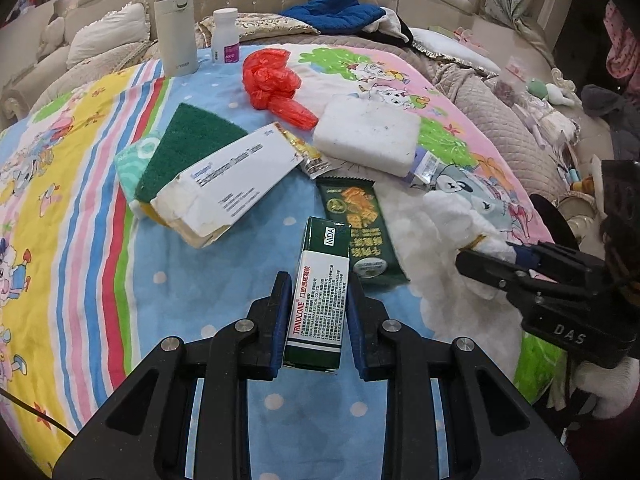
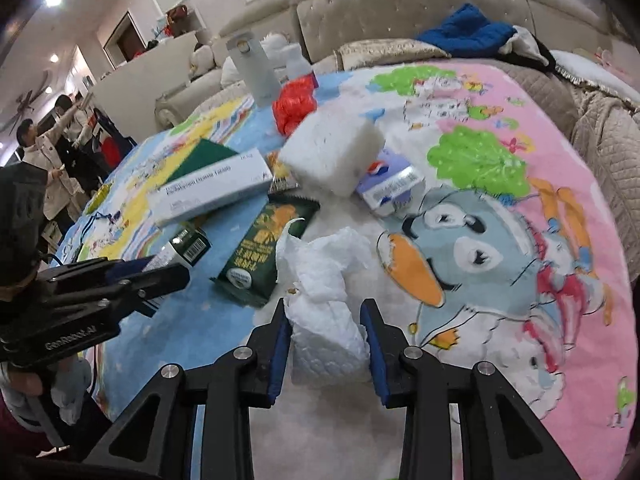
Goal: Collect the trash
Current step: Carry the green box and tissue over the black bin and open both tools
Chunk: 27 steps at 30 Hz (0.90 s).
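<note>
Your left hand-held gripper (image 1: 316,312) fills the lower half of the left wrist view, its blue pads clamped narrow on the green and white Trinolone box (image 1: 320,300), which stands on end between them. Just past the box, at one o'clock, the dark green snack wrapper (image 1: 362,232) lies flat on the cartoon blanket (image 1: 80,208). At eleven o'clock the long white medicine carton (image 1: 228,184) rests on the green scouring pad (image 1: 186,148). At twelve o'clock sits the red plastic bag (image 1: 276,80), and the white foam sponge (image 1: 366,134) lies at one o'clock beside it. Far back at eleven o'clock stand the white tumbler (image 1: 176,32) and the white pill bottle (image 1: 225,34). At three o'clock your right hand-held gripper (image 1: 480,258) comes in from the edge, pinching white crumpled tissue (image 1: 448,216).

From the right wrist view, your right hand-held gripper (image 2: 326,340) holds that crumpled tissue (image 2: 324,308) between its blue pads, partly closed on it. At eleven o'clock lies the snack wrapper (image 2: 260,248), and the medicine carton (image 2: 208,188) is beyond it. The foam sponge (image 2: 332,152) sits at twelve o'clock, touching a small blue and white packet (image 2: 390,186). At nine o'clock your left hand-held gripper (image 2: 168,270) holds the Trinolone box (image 2: 186,248). Several people (image 2: 48,160) stand in the background at ten o'clock.
</note>
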{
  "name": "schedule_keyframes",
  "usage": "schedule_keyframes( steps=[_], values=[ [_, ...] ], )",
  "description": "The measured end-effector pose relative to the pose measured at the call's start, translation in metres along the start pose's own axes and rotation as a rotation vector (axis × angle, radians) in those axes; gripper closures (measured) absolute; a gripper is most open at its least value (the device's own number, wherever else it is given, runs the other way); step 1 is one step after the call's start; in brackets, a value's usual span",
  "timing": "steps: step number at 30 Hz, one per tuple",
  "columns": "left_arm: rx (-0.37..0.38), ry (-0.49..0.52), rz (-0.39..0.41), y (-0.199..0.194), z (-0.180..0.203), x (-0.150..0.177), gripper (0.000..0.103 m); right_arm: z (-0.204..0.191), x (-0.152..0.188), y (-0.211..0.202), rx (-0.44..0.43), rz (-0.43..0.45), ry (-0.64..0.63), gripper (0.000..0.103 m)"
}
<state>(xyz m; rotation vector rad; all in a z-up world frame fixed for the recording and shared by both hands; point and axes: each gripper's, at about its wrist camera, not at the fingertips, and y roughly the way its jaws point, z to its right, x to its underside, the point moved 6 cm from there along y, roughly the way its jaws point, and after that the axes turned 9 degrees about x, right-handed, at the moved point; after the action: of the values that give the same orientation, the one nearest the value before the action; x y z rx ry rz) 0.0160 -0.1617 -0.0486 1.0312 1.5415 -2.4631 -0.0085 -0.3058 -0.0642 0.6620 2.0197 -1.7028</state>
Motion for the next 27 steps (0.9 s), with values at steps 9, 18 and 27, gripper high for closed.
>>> schedule_keyframes(
  steps=[9, 18, 27],
  values=[
    [0.005, 0.024, 0.003, 0.008, 0.022, -0.009, 0.079, 0.013, -0.008, -0.023, -0.004, 0.041, 0.022, 0.070],
    [0.023, 0.067, 0.015, 0.018, 0.056, -0.022, 0.079, 0.041, -0.007, -0.041, 0.023, 0.072, 0.067, 0.070],
    [0.070, 0.119, 0.007, 0.036, 0.104, -0.034, 0.079, 0.090, -0.002, -0.059, 0.084, 0.091, 0.131, 0.070]
  ],
)
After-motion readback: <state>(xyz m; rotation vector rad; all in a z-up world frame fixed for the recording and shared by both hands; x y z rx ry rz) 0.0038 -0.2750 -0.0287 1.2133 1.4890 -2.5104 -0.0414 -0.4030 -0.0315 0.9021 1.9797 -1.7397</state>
